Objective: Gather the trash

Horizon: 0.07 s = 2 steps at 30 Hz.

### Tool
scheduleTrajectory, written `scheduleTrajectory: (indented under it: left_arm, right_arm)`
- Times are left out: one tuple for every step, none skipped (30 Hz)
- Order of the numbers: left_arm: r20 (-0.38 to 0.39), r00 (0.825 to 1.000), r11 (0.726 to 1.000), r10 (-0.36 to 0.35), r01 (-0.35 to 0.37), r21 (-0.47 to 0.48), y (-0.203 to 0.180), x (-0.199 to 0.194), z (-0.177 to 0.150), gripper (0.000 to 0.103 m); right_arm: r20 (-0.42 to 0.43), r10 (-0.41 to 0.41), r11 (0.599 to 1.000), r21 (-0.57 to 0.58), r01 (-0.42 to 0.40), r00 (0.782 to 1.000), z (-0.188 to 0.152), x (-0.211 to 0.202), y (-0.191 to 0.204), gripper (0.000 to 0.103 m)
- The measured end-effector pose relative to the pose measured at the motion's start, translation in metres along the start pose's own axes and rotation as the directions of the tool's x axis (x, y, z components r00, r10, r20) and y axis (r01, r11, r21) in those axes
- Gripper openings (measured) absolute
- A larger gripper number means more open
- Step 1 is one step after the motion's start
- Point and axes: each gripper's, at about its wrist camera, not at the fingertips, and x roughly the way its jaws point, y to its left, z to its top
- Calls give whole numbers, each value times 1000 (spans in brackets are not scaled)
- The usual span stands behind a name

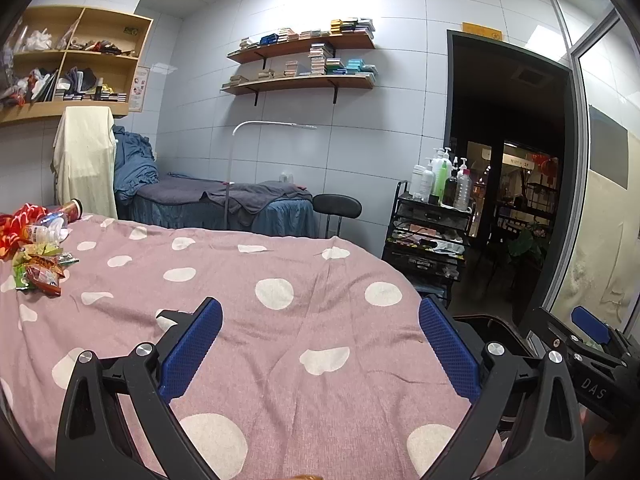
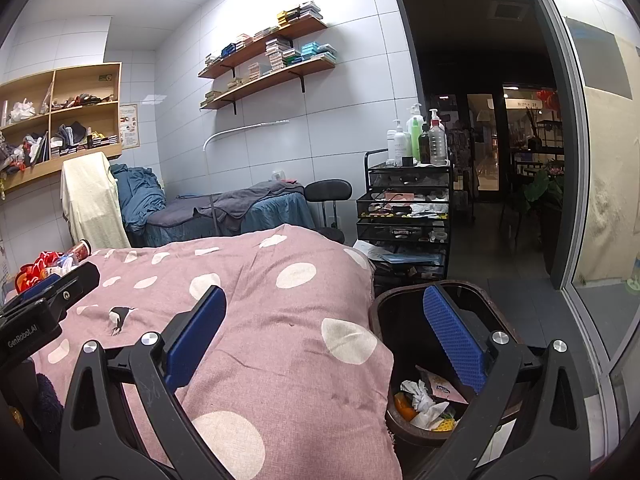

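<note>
Two grippers hang over a bed with a pink blanket (image 1: pixel 280 320) that has big white dots on it. Both have blue pads and black arms.

Left gripper (image 1: pixel 320 344): its jaws are spread wide apart and nothing is between them. Only the pink blanket shows under it. It also shows at the left edge of the right wrist view (image 2: pixel 52 300), but from there I cannot tell how its jaws stand.

Right gripper (image 2: pixel 324 340): its jaws are wide apart too, and it has hold of nothing. One pad is over the edge of the blanket and the other pad is over the trash bin (image 2: pixel 380 316).

That trash bin is dark brown and sits on the floor, right up against the side of the bed. Inside it are crumpled white paper (image 2: pixel 420 396), something orange (image 2: pixel 402 402) and a bit of yellow.

More trash lies on the pink blanket at the far end of the bed, well apart from both grippers. It is a heap of snack wrappers (image 1: pixel 38 266) in green, red and orange, with a clear plastic bottle (image 1: pixel 50 226) just behind them, a red cup (image 1: pixel 74 208) lying on its side, and a red and orange cloth (image 1: pixel 18 222) beside them.

Past the bed there is a second bed with blue and grey covers (image 1: pixel 224 200), and a black cart (image 2: pixel 404 208) with bottles on top
</note>
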Motion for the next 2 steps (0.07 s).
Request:
scheduleTrajectory:
  left_arm:
    - [0,1000,1000,1,-1,-1,0,0,0,98]
    - [0,1000,1000,0,0,-1,0,0,0,98]
  right_arm:
    - [0,-1,1000,1,1,1000,-1,1,0,98]
    - [0,-1,1000,1,1,1000,-1,1,0,98]
